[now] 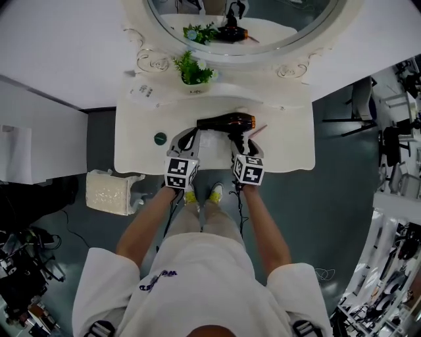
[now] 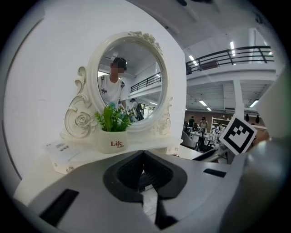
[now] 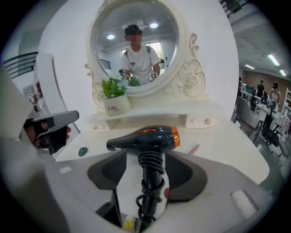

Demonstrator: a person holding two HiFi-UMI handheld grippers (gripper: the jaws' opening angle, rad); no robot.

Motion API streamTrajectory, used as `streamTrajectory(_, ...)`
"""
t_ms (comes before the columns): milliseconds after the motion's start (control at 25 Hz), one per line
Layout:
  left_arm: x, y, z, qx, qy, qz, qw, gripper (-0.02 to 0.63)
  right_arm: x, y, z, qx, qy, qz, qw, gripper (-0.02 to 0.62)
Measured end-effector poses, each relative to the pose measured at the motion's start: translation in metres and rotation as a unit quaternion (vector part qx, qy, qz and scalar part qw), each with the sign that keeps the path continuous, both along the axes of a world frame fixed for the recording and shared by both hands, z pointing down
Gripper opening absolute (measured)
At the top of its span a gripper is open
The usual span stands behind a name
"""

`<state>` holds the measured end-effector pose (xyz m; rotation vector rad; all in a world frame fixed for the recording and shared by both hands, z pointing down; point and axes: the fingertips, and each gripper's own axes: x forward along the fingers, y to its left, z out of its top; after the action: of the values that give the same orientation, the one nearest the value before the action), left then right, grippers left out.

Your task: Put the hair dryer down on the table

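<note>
Right tongs [image 3: 148, 157] are spread. The pads sit on either side of the hair dryer [image 3: 145, 139] handle, with a gap showing on both sides, so nothing is pinched. The cord [image 3: 152, 164] is wound around the handle. The barrel lies crosswise, nozzle to my left, orange ring [image 3: 175, 136] at the right end, handle pointing back at me.

From the head view the hair dryer [image 1: 227, 122] is over the middle of the white table [image 1: 283, 148], in front of the mirror base. It looks to be lying on the table, but I can't confirm contact under the barrel. The handle runs down into the right tongs [image 1: 240, 146], partly over a white sheet [image 1: 212, 140].

Left tongs [image 2: 143, 154] are pressed together at the tips with nothing between them. In the head view the left tongs [image 1: 186, 139] are just beside the dryer nozzle, on my left, over the table's front part. Both marker cubes sit near the front edge.

Other items:
- An oval mirror [image 1: 243, 20] in an ornate white frame stands at the back.
- A small potted plant [image 1: 193, 71] stands on the shelf under the mirror, pot printed "Life".
- A green disc [image 1: 160, 138] lies on the table to the left of the left tongs, apart from them.
- A pink stick [image 1: 258, 129] lies just right of the dryer's orange end.
- A printed card [image 1: 141, 91] lies on the shelf, left of the plant.
- A white basket [image 1: 110, 191] stands on the floor, below the table's left corner.
</note>
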<state>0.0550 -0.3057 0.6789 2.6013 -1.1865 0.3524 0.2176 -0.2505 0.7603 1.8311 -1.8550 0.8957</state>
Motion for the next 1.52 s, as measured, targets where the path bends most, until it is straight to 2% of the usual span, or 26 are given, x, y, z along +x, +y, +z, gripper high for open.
streamTrajectory(120,-0.003,0.010,-0.027,0.007,0.017,-0.007,0.9998,0.009,-0.011,0.004,-0.044,0.046,0.011,-0.033,0.998,0.260)
streamTrajectory(240,-0.005,0.025,-0.062,0.004,0.054,-0.021,0.9983,0.011,-0.024,0.010,-0.098,0.096,0.036,-0.077,0.992,0.244)
streamTrajectory(360,-0.005,0.039,-0.099,0.010,0.077,-0.019,0.9968,0.011,-0.037,0.012,-0.153,0.144,0.029,-0.096,0.985,0.229)
streamTrajectory(600,-0.012,0.041,-0.169,0.068,0.072,-0.006,0.9951,0.011,-0.059,0.003,-0.242,0.223,0.004,-0.125,0.967,0.227)
streamTrajectory(840,-0.019,0.053,-0.233,0.128,0.077,0.010,0.9887,0.011,-0.086,0.008,-0.316,0.295,-0.002,-0.164,0.941,0.210)
streamTrajectory(1120,-0.034,0.052,-0.273,0.185,0.069,-0.004,0.9803,0.010,-0.105,0.000,-0.351,0.331,-0.018,-0.185,0.925,0.159)
streamTrajectory(1520,-0.045,0.058,-0.284,0.187,0.069,-0.016,0.9799,0.011,-0.116,-0.002,-0.361,0.337,-0.032,-0.193,0.921,0.087)
